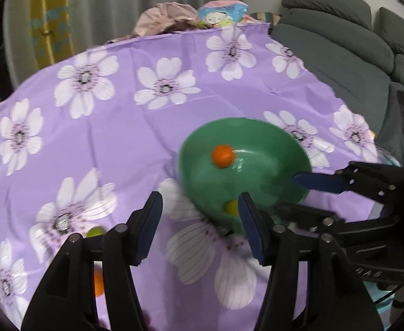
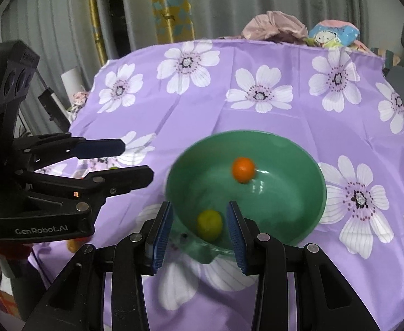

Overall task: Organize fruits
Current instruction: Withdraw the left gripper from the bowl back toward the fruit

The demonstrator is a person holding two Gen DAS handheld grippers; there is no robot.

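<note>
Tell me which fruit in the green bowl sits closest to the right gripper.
The yellow-green fruit, low in the green bowl between the right gripper's open fingers. The orange fruit lies farther back.

Open cloth (image 1: 124, 143) left — bowl (image 1: 270, 138) right

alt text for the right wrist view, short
A green bowl on a purple flowered tablecloth holds an orange fruit and a yellow-green fruit. The open right gripper sits at the bowl's near rim, gripping nothing. The left gripper, also open and empty, reaches in from the left.
</note>
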